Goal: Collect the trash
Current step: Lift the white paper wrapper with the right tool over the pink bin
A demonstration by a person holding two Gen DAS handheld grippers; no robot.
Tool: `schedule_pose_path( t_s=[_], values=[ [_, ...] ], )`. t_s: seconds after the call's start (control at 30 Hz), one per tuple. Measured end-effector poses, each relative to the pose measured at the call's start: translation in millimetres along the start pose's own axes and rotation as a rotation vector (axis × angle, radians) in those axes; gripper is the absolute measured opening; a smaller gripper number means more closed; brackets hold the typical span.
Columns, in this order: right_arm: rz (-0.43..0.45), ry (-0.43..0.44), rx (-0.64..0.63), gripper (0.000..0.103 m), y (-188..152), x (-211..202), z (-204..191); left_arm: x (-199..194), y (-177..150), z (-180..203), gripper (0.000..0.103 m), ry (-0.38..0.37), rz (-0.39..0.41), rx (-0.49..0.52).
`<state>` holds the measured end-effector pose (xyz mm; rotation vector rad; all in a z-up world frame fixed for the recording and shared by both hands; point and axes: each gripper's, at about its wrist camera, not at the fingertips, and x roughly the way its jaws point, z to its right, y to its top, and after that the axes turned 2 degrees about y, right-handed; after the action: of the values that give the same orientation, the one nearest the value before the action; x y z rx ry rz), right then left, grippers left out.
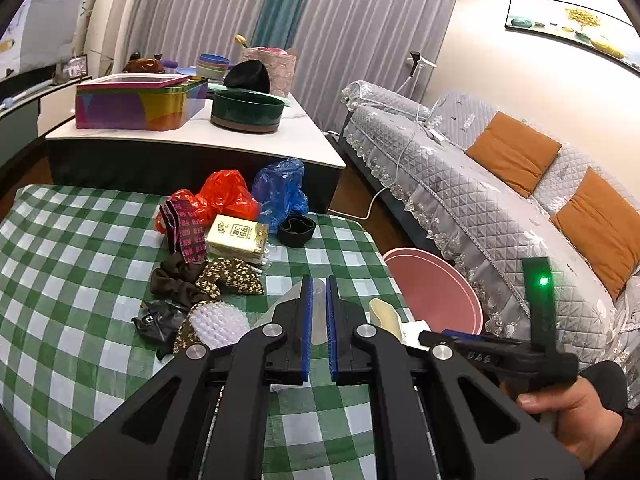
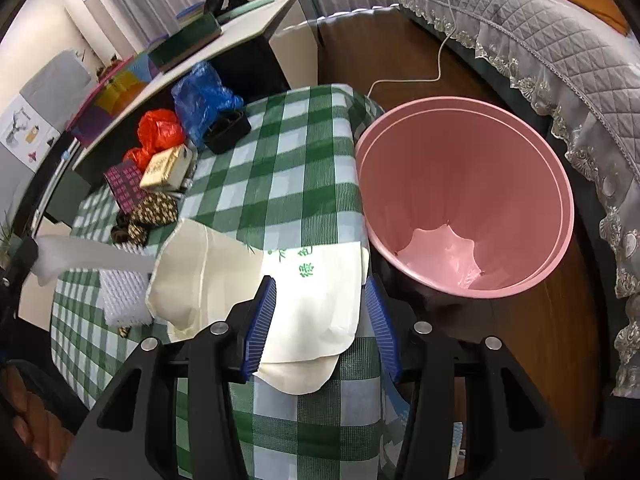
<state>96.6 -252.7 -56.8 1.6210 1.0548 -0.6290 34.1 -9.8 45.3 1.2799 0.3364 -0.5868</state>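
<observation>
In the right wrist view the right gripper (image 2: 320,320) is seen with its jaws spread, one either side of a cream bag (image 2: 280,292) with green lettering that lies flat at the counter's near edge; the pads do not appear to press on it. Just beyond, at centre right of the frame, a pink bin (image 2: 560,184) stands open beside the counter, lined and seemingly empty.

In the left wrist view the left gripper (image 1: 319,320) is held with its jaws nearly pressed together on a thin translucent sheet (image 1: 319,312).

The step in hand is judged to be the pickup of the cream bag. Next, the jaws would need to be closed on a raised fold, then carried over the bin's rim.

Further trash is heaped at the upper left of the green checked cloth (image 2: 280,152): a red bag (image 2: 160,128), a blue bag (image 2: 200,100), a tissue pack (image 2: 166,168). A quilted sofa (image 2: 560,40) lies behind.
</observation>
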Motion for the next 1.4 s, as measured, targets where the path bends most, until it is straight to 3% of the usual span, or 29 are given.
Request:
schedule_pose_path(
  t_s=[0.3, 0.4, 0.47, 0.57, 0.77, 1.0, 1.4],
  values=[
    [-0.044, -0.022, 0.0, 0.047, -2.7, 13.3, 0.7, 1.4, -0.6, 2.6, 0.006, -0.004, -0.001, 0.01],
    [-0.043, -0.021, -0.011, 0.034, -2.6, 12.7, -3.1, 1.2, -0.4, 2.4, 0.006, -0.003, 0.001, 0.01],
    [-0.039, -0.009, -0.011, 0.017, -2.4, 10.4, -4.6, 1.0, -1.0, 2.3, 0.006, -0.002, 0.003, 0.01],
    [-0.023, 0.006, -0.016, 0.013, -1.1, 4.8, -8.5, 0.8, -2.0, 1.3, 0.006, 0.002, 0.006, 0.013],
    [0.042, 0.062, -0.046, 0.006, 1.8, -14.6, -20.0, -1.1, -3.0, 0.5, 0.006, 0.003, 0.01, 0.024],
    [0.183, 0.112, -0.106, 0.003, 9.0, -53.5, -38.5, -6.0, -3.5, 7.8, 0.006, -0.003, 0.018, 0.06],
    [0.32, 0.033, -0.135, 0.003, 23.9, -95.2, -32.1, -12.0, 5.8, 26.6, 0.006, -0.005, 0.011, 0.099]
  ],
)
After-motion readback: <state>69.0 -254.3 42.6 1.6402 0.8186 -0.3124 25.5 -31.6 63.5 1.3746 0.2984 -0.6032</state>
